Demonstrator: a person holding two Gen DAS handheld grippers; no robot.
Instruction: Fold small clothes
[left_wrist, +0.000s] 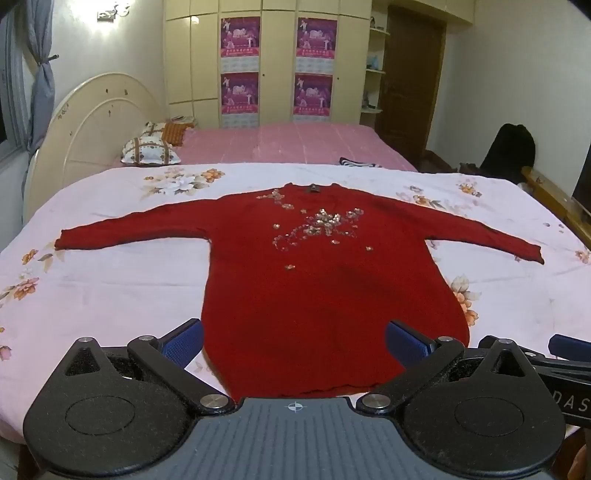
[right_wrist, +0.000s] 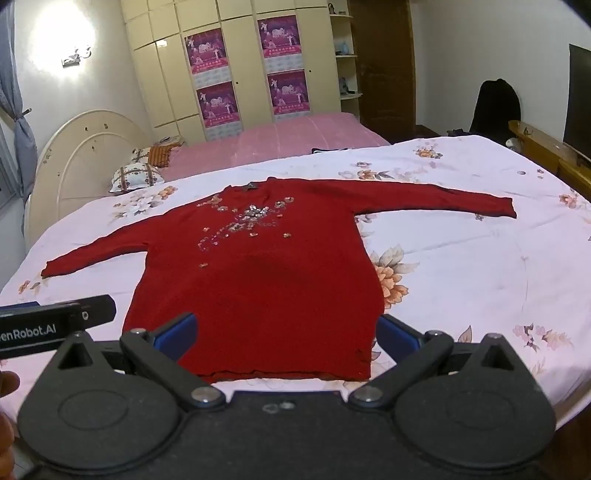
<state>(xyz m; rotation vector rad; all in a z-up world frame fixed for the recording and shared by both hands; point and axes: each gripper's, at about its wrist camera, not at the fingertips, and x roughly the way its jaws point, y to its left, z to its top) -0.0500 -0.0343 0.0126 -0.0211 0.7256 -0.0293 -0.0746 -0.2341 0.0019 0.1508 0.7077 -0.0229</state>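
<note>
Red sweater (left_wrist: 332, 291) lay flat, hem nearest, long axis toward 12 o'clock; left gripper (left_wrist: 295, 341) and right gripper (right_wrist: 286, 334) both released, about equally near

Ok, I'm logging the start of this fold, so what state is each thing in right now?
red sweater: spread flat on the bed, front up, both sleeves stretched out, unfolded.
left hand-held gripper: open, above the hem, holding nothing.
right hand-held gripper: open, above the hem, holding nothing.
floral sheet: spread over the bed, lightly creased.
</note>
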